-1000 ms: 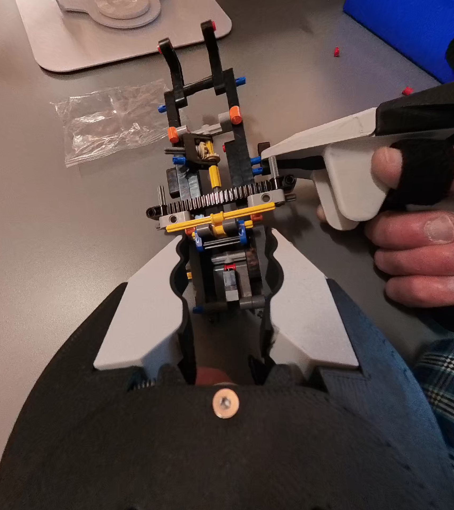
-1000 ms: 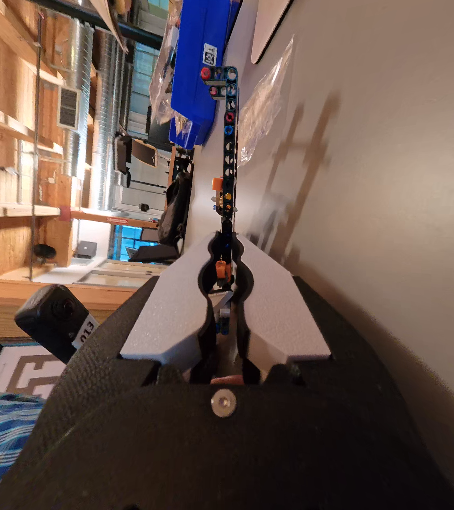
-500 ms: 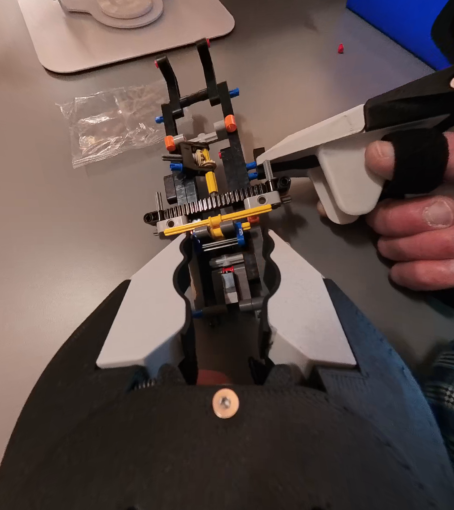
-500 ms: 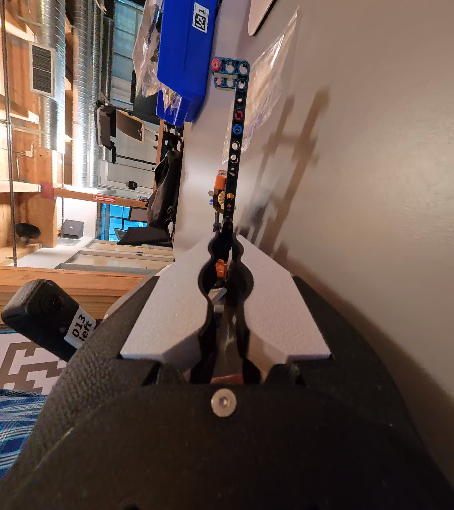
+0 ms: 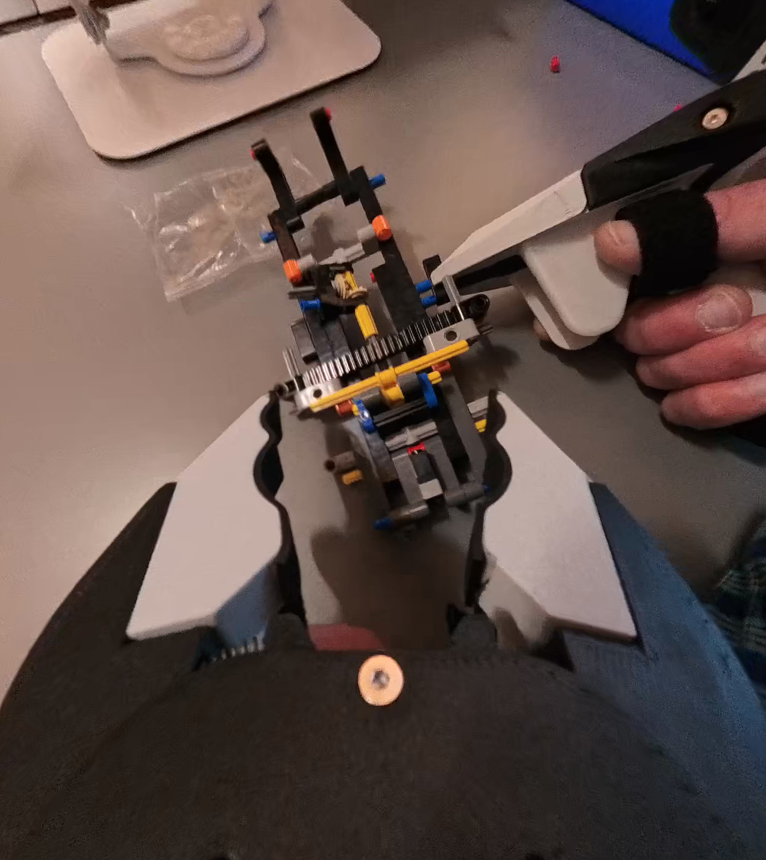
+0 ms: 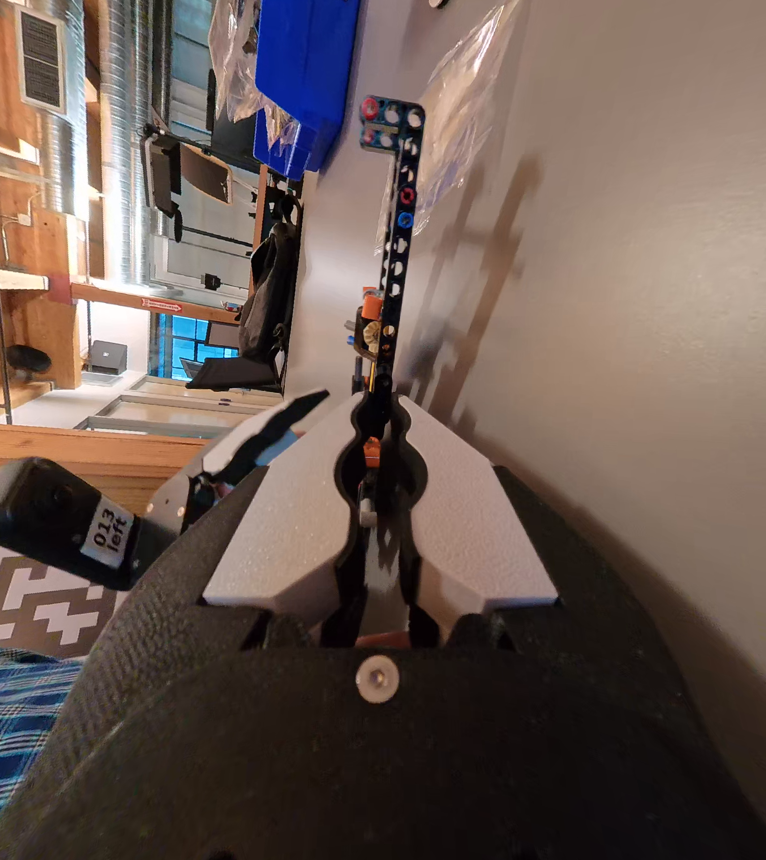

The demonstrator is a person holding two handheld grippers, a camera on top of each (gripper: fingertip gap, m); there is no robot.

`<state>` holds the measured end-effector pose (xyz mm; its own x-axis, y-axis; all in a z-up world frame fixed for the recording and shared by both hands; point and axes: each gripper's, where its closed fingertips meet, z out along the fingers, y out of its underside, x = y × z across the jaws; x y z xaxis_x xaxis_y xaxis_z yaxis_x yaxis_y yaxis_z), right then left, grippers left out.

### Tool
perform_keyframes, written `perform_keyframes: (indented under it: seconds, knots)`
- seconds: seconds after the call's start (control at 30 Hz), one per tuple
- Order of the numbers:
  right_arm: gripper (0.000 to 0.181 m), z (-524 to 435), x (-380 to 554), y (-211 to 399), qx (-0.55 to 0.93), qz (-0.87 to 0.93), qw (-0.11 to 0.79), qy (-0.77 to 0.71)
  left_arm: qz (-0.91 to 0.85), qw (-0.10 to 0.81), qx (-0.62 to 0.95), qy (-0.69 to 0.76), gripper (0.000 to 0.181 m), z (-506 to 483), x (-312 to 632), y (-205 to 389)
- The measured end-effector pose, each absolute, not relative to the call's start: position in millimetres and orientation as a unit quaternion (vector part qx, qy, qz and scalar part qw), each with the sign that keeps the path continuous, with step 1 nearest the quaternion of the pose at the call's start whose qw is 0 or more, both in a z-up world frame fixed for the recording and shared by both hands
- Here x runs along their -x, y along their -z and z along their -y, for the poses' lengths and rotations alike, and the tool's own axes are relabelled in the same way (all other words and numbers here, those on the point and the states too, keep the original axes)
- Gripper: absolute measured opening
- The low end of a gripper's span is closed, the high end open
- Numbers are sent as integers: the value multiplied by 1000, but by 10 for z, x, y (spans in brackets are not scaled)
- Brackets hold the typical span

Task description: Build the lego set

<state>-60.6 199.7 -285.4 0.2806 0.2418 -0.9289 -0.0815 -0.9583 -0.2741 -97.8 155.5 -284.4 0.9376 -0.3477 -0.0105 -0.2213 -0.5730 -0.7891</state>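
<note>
The Lego model (image 5: 372, 335) is a black frame with a toothed rack, yellow axles and orange and blue pins, lying on the grey table (image 5: 69, 372). My left gripper (image 5: 383, 398) is open, with the model's near end between its fingers, close to the right finger (image 5: 544, 512). My right gripper (image 5: 441, 279) comes in from the right and is shut on a part at the model's right side. In the right wrist view its fingers (image 6: 379, 405) pinch the end of the model's long black beam (image 6: 397, 260), which sticks forward.
A clear plastic bag (image 5: 204, 237) lies left of the model. A flat grey pad (image 5: 213, 88) lies at the back. A blue bin (image 5: 641, 28) is at the back right, with small red pieces (image 5: 554, 63) near it. A hand (image 5: 721, 353) holds the right gripper. About 7 cm separates my left fingertips from my right.
My left gripper has opened and let go of the model's near end. My right gripper has stayed shut on the model's right side.
</note>
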Motion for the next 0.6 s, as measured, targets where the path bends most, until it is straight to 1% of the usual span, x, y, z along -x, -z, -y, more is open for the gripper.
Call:
perform_keyframes:
  seconds: [0.07, 0.13, 0.17, 0.23, 0.27, 0.47, 0.57, 0.6]
  knots:
    - [3, -1982, 630, 2849, 788, 59, 135, -598, -191, 417, 884, 90, 99, -1596, 1008, 2818]
    - [3, -1990, 639, 2854, 790, 59, 137, -595, -210, 393, 885, 135, 103, -1627, 982, 2825]
    - [3, -1983, 646, 2853, 789, 61, 135, -596, -222, 373, 888, 153, 110, -1631, 958, 2850]
    - [3, -1980, 654, 2856, 790, 63, 134, -595, -241, 364, 885, 160, 110, -1705, 958, 2869]
    - [3, -1977, 659, 2863, 791, 64, 133, -593, -243, 340, 893, 166, 113, -1706, 966, 2944]
    - [3, -1959, 648, 2917, 801, 68, 123, -582, -260, 301, 901, 171, 110, -1656, 959, 3114]
    - [3, -1935, 642, 2963, 812, 87, 124, -563, -267, 307, 901, 149, 105, -1654, 977, 3140]
    - [3, -1928, 641, 2977, 816, 93, 125, -557, -271, 309, 902, 133, 101, -1663, 999, 3155]
